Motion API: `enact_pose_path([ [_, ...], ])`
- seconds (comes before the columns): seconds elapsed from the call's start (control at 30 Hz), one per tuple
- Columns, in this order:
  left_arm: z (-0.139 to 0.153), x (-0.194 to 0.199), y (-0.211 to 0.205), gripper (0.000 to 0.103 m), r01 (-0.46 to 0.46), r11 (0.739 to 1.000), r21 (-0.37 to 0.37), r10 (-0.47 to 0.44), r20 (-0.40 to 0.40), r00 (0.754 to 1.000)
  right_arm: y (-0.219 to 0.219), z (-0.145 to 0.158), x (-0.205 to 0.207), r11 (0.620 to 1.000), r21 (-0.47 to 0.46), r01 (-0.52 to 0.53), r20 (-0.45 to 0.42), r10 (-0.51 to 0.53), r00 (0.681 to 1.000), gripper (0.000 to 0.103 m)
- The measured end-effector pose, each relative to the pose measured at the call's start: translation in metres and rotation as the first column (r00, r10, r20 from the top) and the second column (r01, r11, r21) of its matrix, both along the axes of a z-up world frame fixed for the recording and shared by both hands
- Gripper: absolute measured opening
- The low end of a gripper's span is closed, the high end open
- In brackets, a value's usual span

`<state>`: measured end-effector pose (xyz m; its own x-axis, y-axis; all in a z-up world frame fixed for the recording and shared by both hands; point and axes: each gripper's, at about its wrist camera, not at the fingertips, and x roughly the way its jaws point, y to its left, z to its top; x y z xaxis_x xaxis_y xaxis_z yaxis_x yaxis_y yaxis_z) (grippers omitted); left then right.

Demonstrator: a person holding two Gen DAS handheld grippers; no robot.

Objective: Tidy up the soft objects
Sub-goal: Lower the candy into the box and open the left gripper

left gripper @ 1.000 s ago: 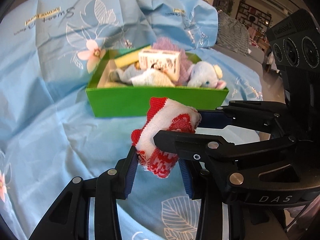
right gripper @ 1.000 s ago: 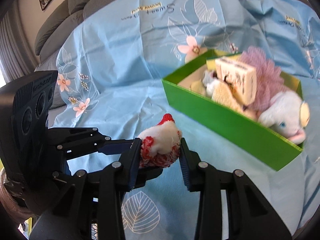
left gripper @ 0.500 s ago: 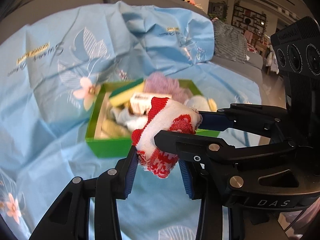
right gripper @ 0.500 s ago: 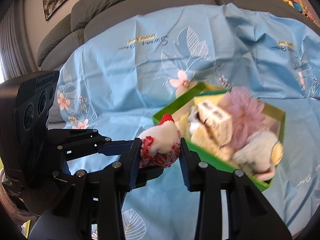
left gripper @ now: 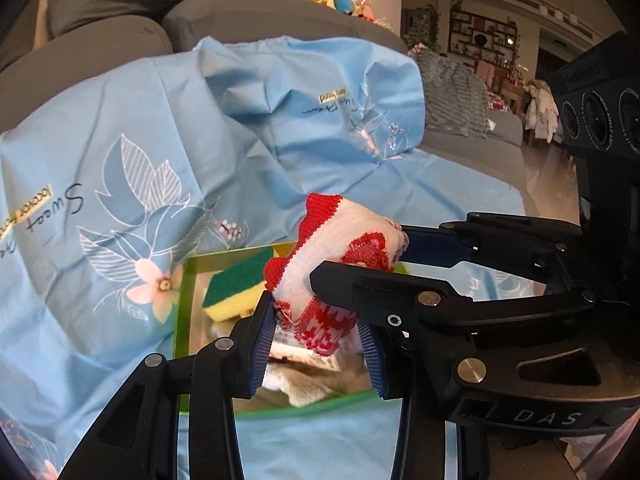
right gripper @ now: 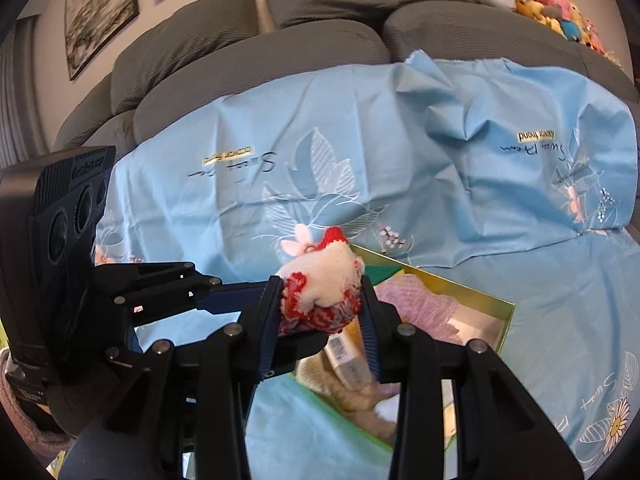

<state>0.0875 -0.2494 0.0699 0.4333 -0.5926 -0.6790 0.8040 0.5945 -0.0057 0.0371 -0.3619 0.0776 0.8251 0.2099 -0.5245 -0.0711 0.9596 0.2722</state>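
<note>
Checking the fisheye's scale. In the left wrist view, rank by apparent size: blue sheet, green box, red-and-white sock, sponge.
1. blue sheet
2. green box, partly hidden
3. red-and-white sock, enlarged by nearness
4. sponge

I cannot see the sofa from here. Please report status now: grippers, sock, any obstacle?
Left gripper and right gripper both shut on red-white sock. Sock held above green box. Box already crowded; sponge inside.

A light blue sheet [right gripper: 400, 168] printed with leaves and flowers drapes a grey sofa [right gripper: 248, 52]. Plush toys [right gripper: 552, 4] crowd its backrest, and framed pictures [right gripper: 100, 8] hang on the wall behind.
</note>
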Motion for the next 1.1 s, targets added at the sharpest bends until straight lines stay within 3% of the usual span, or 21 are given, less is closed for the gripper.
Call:
enact_pose_path([
  [0.5, -0.055, 0.043, -0.029, 0.041, -0.036, 0.998, 0.051, 0.040, -0.086, 0.995, -0.027, -0.062, 0.051, 0.998, 0.054, 0.033, -0.117, -0.026, 0.993, 0.036],
  [1.1, -0.089, 0.060, -0.030, 0.041, -0.056, 0.994, 0.094, 0.068, -0.135, 0.989, -0.026, -0.096, 0.079, 0.999, 0.052, 0.015, -0.193, -0.004, 0.981, 0.036],
])
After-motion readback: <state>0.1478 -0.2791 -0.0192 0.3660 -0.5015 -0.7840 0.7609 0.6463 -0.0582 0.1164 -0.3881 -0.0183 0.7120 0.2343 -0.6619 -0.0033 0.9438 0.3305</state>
